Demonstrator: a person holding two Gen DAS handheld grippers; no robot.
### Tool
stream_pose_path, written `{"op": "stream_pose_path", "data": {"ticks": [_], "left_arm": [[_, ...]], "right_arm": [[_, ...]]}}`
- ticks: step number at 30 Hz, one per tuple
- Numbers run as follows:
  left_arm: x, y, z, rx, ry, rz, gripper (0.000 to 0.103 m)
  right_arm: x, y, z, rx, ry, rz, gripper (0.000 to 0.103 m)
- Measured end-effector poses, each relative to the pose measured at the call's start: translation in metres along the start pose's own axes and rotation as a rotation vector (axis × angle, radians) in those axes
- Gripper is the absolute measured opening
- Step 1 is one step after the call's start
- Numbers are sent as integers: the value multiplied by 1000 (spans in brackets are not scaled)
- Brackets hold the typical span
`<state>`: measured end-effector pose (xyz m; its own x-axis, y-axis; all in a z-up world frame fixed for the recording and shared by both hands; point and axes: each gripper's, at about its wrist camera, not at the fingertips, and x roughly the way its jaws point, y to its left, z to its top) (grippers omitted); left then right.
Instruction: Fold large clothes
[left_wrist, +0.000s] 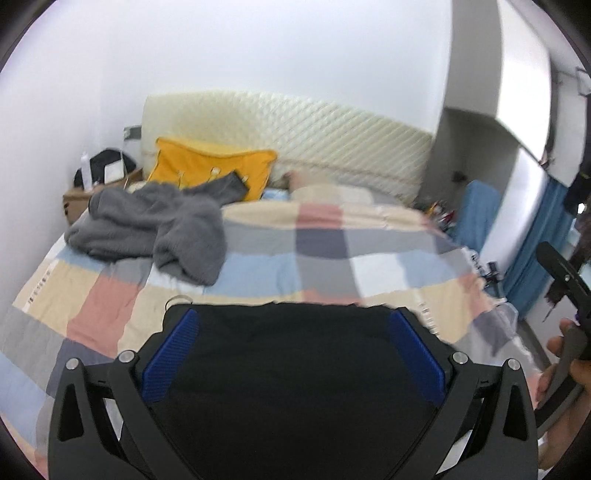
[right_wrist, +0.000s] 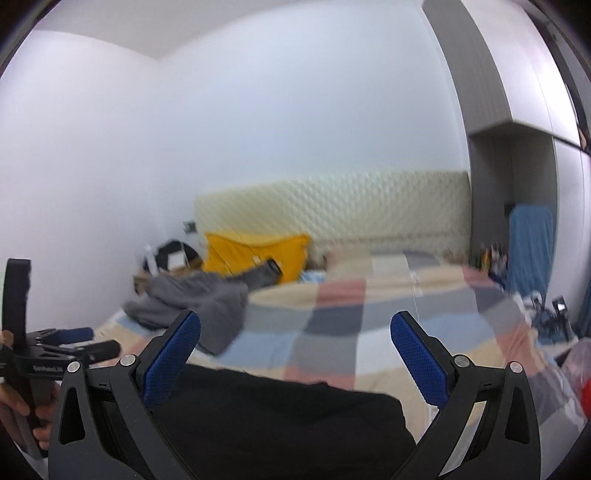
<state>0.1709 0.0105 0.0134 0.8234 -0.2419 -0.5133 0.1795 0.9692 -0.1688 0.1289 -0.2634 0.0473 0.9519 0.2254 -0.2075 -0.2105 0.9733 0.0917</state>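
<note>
Left wrist view: the left tool (left_wrist: 293, 317) is shown with its blue pads (left_wrist: 171, 354) spread wide, and a black garment (left_wrist: 291, 376) fills the space between them at the near edge of the bed (left_wrist: 110, 306). Whether the pads touch the cloth cannot be told; nothing is seen to be clamped. A checked quilt (left_wrist: 321, 251) in pink, blue, grey and cream covers the bed. A crumpled grey sweater (left_wrist: 155, 225) is seen toward the far left corner, one sleeve lying against a yellow pillow (left_wrist: 207, 166) that is propped on the quilted cream headboard (left_wrist: 295, 129). At the right border a hand (left_wrist: 561, 369) grips the other tool's handle.

Right wrist view: the right tool (right_wrist: 295, 325) is likewise held wide open, its fingers (right_wrist: 417, 354) above the black garment (right_wrist: 280, 424), which lies on the quilt at the bed's near edge. The left tool (right_wrist: 55, 350) appears at the left border. Blue fabric (right_wrist: 530, 240) is visible beyond the bed's right edge.
</note>
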Motion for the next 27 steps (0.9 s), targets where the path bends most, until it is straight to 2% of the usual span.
{"op": "stream_pose_path", "data": {"ticks": [6,12,14,22,27], "left_arm": [[-70,-23,10,49,-99,-28,103],[-131,-31,7,80,-160,-74,103],[-148,-37,1,102,-185,-60,103],[-179,-33,-21,66,-189,-49,103],[-182,-29,-39,42,-152,-29,103]], "right_arm": [[-66,30,27,-13,-84,20,103],[-142,65,41,-53,-233,52,103],[-160,72,41,-56,-265,57,103],[-197,85,22,-21,-235,36,103],[-208,88,0,-6,-183,1,103]]}}
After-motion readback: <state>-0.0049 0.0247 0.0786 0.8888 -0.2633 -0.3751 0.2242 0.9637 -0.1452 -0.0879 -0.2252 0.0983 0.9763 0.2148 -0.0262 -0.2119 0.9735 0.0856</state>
